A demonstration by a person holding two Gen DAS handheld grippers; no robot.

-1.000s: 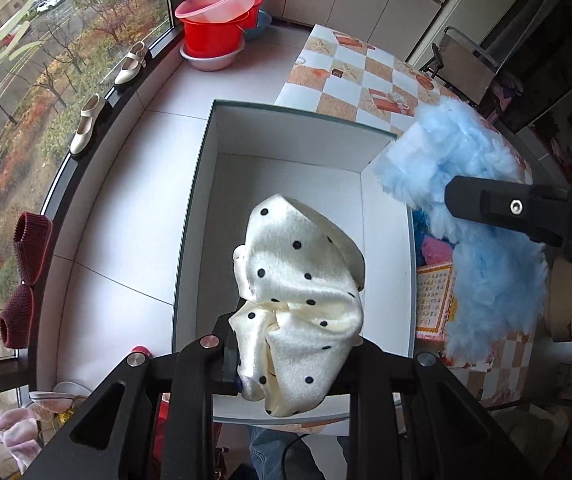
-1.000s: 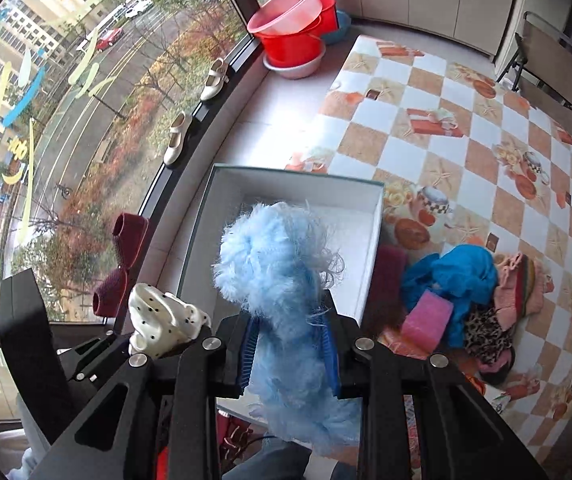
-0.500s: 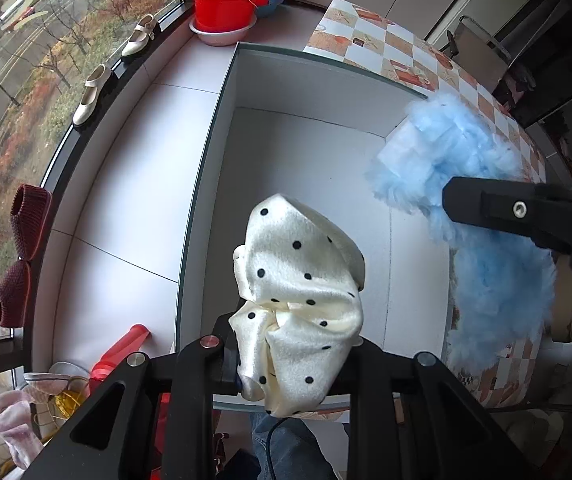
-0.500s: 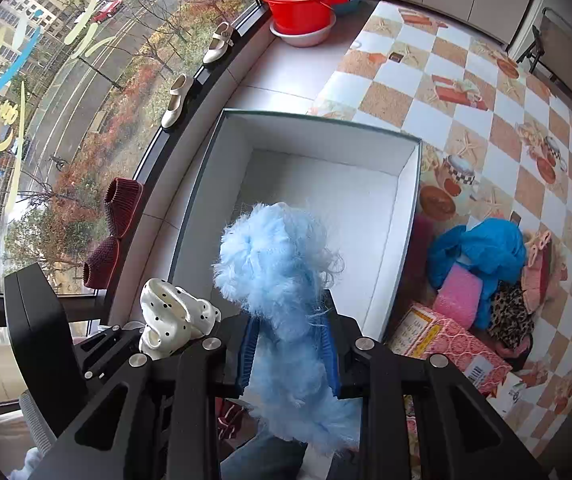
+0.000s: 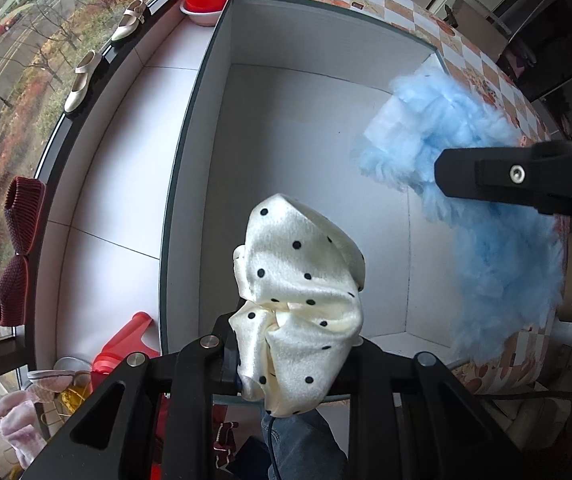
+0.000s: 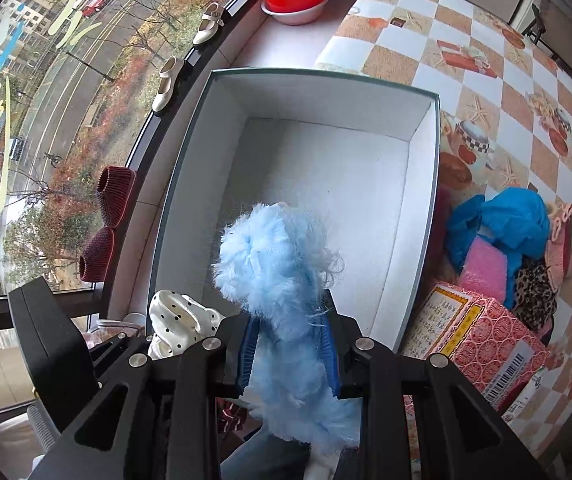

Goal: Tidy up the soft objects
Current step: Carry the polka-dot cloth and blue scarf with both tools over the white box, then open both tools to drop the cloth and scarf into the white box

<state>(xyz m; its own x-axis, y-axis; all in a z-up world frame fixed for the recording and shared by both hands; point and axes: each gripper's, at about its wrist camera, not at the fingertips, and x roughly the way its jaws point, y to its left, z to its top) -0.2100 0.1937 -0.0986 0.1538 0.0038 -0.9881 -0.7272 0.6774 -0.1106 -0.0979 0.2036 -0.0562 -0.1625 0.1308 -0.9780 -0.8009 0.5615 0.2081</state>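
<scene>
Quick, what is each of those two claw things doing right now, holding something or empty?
Left gripper: closed on the cream polka-dot cloth, above the white box.
Right gripper: closed on the fluffy light-blue item.

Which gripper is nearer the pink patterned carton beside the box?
Right. The right gripper, shut on the blue fluffy item, hangs at the white box side next to the pink patterned carton. The left gripper, holding the polka-dot cloth, sits on the window side.
</scene>
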